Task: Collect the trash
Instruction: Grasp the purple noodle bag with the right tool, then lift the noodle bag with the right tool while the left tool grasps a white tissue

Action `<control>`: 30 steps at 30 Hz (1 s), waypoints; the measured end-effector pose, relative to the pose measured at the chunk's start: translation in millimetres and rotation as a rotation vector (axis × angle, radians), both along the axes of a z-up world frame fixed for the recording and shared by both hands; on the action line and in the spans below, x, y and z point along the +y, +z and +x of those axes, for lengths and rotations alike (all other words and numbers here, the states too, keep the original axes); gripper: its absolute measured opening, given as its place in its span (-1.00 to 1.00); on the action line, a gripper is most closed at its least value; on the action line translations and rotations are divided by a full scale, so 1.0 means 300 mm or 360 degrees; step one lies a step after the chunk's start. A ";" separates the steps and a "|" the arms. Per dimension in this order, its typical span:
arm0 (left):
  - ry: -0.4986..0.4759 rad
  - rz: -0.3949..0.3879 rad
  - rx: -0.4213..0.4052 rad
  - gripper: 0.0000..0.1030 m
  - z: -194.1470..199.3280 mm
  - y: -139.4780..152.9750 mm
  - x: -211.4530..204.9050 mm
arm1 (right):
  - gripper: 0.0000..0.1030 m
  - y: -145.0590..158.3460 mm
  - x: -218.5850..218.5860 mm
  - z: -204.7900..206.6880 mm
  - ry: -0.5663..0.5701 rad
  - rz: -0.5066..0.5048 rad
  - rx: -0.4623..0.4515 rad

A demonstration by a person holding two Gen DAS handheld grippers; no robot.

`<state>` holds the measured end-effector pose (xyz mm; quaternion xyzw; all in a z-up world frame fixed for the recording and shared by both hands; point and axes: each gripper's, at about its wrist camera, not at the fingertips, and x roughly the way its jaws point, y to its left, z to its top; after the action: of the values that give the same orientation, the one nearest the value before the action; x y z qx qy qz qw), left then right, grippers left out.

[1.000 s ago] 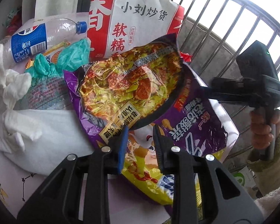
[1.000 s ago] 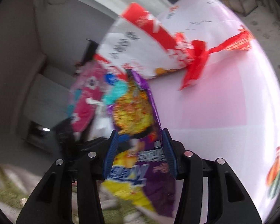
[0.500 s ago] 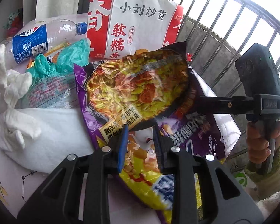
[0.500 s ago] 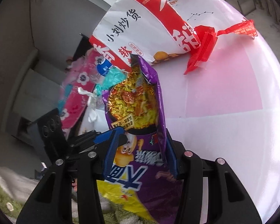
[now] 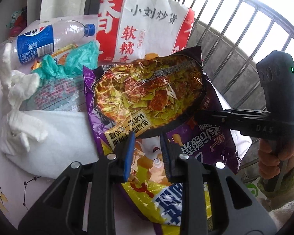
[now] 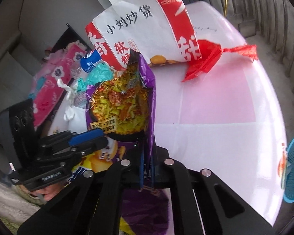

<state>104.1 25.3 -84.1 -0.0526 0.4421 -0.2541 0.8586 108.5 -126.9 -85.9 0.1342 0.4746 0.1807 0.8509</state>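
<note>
A purple instant-noodle bag (image 5: 147, 96) lies propped among trash on the pink table (image 6: 215, 107). My right gripper (image 6: 147, 150) is shut on the bag's purple right edge (image 6: 150, 105); in the left wrist view it comes in from the right (image 5: 198, 115), held by a hand (image 5: 272, 160). My left gripper (image 5: 147, 137) hovers over the bag's lower part with a gap between its blue pads and pinches nothing. The right wrist view shows the left gripper (image 6: 100, 137) at the bag's left side.
A red-and-white paper bag (image 5: 147, 25) stands behind the noodle bag. A plastic bottle (image 5: 35, 41), teal plastic (image 5: 78, 56) and crumpled white tissue (image 5: 49, 137) lie to the left. A red plastic scrap (image 6: 209, 58) lies on the table. A metal railing (image 5: 245, 29) runs behind.
My right gripper's jaws have closed on the noodle bag's purple edge, and that gripper swung round. The bag's top shifted a little. The left gripper stayed put.
</note>
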 end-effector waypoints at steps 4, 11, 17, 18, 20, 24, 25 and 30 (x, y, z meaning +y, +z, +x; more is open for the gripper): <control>0.0029 -0.0034 -0.0083 -0.51 -0.022 0.045 0.046 | -0.92 0.021 -0.018 -0.018 -0.0026 -0.0076 -0.0051; 0.0196 0.0023 -0.0176 -0.51 -0.043 0.100 0.167 | -0.92 0.046 -0.049 -0.021 -0.0066 -0.0136 -0.0118; 0.0393 0.0202 -0.0228 -0.49 -0.039 0.096 0.248 | -0.92 0.022 -0.025 -0.002 -0.0078 -0.0143 -0.0101; 0.0422 0.0220 -0.0212 -0.49 -0.028 0.084 0.260 | -0.92 0.020 -0.027 0.000 -0.0076 -0.0145 -0.0096; 0.0456 0.0236 -0.0197 -0.49 -0.017 0.073 0.283 | -0.92 0.017 -0.014 0.005 -0.0072 -0.0153 -0.0092; 0.0468 0.0243 -0.0238 -0.42 -0.010 0.095 0.284 | -0.92 0.013 0.002 0.013 -0.0066 -0.0165 -0.0089; 0.0458 0.0234 -0.0262 -0.38 -0.015 0.105 0.282 | -0.92 0.010 0.001 0.014 -0.0065 -0.0164 -0.0086; 0.0339 0.0274 -0.0311 -0.33 -0.041 0.114 0.244 | -0.92 0.000 -0.007 0.016 -0.0078 -0.0164 -0.0072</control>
<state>91.7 98.4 -50.0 -0.0003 0.3685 -0.1268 0.9209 113.3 -128.9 -86.0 0.0976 0.4604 0.1382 0.8714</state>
